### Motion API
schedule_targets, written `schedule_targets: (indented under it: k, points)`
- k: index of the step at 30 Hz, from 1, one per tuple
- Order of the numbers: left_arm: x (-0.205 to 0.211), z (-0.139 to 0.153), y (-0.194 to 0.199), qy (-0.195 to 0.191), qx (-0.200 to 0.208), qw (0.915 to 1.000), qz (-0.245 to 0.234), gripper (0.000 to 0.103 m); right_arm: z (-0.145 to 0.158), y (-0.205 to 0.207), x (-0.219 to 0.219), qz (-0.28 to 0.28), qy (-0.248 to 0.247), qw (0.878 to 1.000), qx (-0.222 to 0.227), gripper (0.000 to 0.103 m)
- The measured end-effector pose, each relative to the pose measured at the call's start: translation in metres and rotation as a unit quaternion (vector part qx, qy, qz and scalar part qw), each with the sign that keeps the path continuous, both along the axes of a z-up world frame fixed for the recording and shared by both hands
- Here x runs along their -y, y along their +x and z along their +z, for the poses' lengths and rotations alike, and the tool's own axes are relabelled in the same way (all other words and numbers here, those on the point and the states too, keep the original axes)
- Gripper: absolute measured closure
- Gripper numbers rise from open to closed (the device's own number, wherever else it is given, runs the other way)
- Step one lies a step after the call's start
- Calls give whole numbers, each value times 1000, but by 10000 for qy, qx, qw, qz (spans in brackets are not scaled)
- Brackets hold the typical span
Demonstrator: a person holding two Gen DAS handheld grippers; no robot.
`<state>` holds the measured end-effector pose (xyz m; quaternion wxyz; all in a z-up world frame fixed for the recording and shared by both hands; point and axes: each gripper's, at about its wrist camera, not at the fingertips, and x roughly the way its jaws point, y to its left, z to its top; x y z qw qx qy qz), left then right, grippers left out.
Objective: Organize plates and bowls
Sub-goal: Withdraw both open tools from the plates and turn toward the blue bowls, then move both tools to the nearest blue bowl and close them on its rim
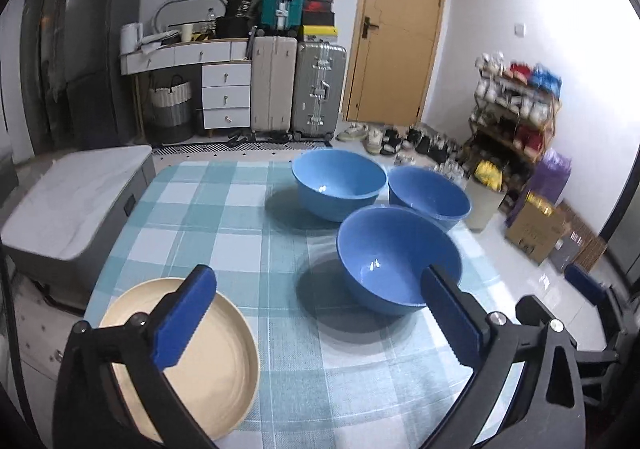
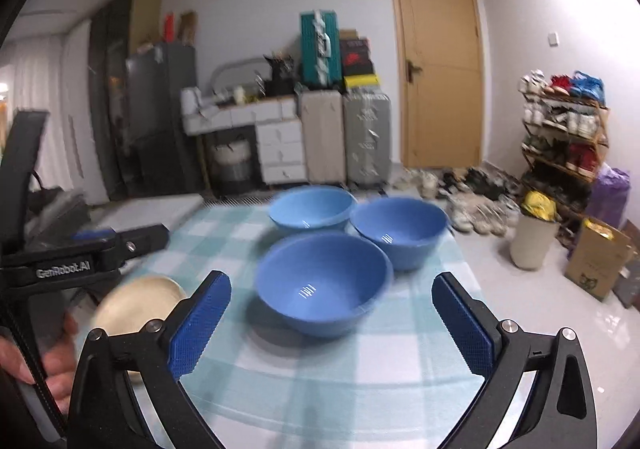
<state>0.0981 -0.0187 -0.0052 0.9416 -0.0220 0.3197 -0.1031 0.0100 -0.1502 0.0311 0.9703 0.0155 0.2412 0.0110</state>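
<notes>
Hovering with both tongs, left [image 1: 320, 313] and right [image 2: 332, 313], spread wide and empty, facing nearest deep blue plastic bowl [image 2: 324, 285]; nesting bowls seemingly next.

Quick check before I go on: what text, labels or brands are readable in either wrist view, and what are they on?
"GenRobot.AI": on the black body of the left tool, seen in the right wrist view.
Print on the cardboard box by the shoe rack: too small to read.
Markings on the stacked boxes above the suitcases: too blurred to read.
Nothing readable on the bowls or plate.
</notes>
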Motion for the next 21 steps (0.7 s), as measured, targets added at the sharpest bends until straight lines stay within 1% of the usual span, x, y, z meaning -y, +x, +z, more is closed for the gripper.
schedule_targets:
  k: [2,3,5,7,10,15,18,21]
  points:
    - [13,-7,4,253,-107,9996,-59,0,-8,4,8,-106,-50,9997,-193,1]
    - [18,-8,4,316,-117,9994,-86,0,-12,9,13,-107,13,9995,-283,1]
    - [26,-12,7,428,-161,9989,-105,0,-20,20,24,-74,303,9985,-460,1]
    - [30,-13,10,441,-190,9988,-56,0,-24,26,33,-147,455,9973,-566,1]
    - [32,-12,20,365,-227,9991,-6,0,-28,36,36,-237,457,9965,-653,1]
    - [36,-11,37,457,-225,9987,49,0,-19,52,43,-240,444,9965,-669,1]
    - [34,-14,51,446,-361,9983,116,0,-15,63,43,-194,470,9964,-681,1]
    - [32,-21,67,487,-531,9973,160,0,-10,74,46,-210,525,9952,-795,1]
